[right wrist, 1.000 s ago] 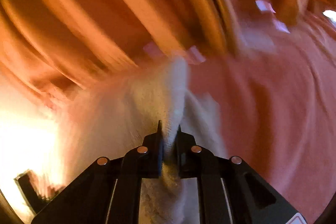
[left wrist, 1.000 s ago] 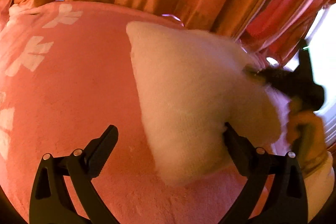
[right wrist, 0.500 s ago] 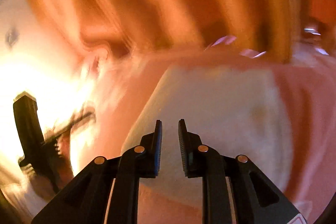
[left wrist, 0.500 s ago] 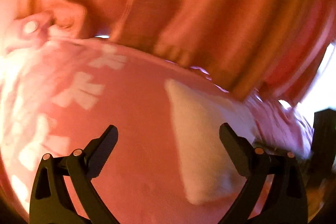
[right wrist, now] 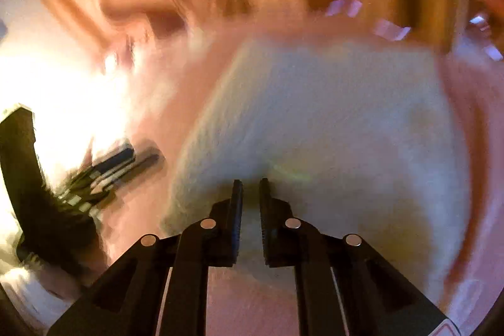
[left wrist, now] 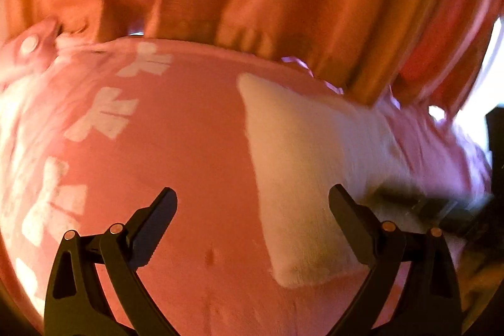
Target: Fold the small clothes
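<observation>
White fluffy folded cloth [left wrist: 302, 166] lies on pink floral bedspread [left wrist: 176, 128]; left tool [left wrist: 252, 210] gapes wide, right tool [right wrist: 250, 191] nearly together, empty. Best press edges flat.

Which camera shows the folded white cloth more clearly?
The left wrist view: the white cloth lies sharp-edged on the pink blanket. The right wrist view shows it closer but motion-blurred, partly behind the fingers.
</observation>
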`<state>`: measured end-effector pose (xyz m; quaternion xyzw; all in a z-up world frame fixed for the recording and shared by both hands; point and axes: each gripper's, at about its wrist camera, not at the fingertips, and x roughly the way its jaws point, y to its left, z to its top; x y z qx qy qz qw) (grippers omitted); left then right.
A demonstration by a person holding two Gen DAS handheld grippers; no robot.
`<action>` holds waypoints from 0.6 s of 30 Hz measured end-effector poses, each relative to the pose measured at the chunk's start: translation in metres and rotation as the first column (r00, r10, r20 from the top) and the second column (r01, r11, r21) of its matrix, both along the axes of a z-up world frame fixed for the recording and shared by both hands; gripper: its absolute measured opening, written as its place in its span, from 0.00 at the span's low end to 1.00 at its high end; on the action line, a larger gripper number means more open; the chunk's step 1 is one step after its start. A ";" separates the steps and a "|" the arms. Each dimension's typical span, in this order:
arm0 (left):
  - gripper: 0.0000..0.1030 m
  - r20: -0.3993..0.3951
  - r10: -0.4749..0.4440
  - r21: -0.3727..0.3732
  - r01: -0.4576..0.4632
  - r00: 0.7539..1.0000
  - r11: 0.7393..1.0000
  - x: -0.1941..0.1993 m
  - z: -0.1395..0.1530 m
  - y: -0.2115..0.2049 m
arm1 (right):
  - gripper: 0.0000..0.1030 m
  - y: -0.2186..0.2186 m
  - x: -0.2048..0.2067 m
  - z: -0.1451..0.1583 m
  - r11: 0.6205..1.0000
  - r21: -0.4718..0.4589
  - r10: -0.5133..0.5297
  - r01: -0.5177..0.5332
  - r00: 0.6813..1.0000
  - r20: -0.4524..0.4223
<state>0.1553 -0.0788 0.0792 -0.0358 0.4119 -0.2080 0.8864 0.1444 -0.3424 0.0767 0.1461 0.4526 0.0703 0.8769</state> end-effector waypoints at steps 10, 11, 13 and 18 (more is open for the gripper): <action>0.92 -0.090 -0.111 0.031 0.114 0.990 0.993 -0.021 -0.027 -0.036 | 0.50 -0.074 -0.032 -0.062 0.970 0.090 -0.207 0.227 0.960 -0.186; 0.92 -0.104 -0.111 0.028 0.114 0.988 0.993 -0.020 -0.030 -0.037 | 0.20 -0.071 -0.032 -0.052 0.976 0.086 -0.184 0.199 0.971 -0.150; 0.92 -0.118 -0.106 0.025 0.110 0.987 0.994 -0.019 -0.034 -0.039 | 0.17 -0.073 -0.042 -0.025 0.971 0.103 -0.209 0.214 0.976 -0.058; 0.93 -0.113 -0.110 0.024 0.113 0.987 0.993 -0.019 -0.032 -0.042 | 0.15 -0.076 -0.040 -0.026 0.968 -0.035 -0.251 0.249 0.967 -0.049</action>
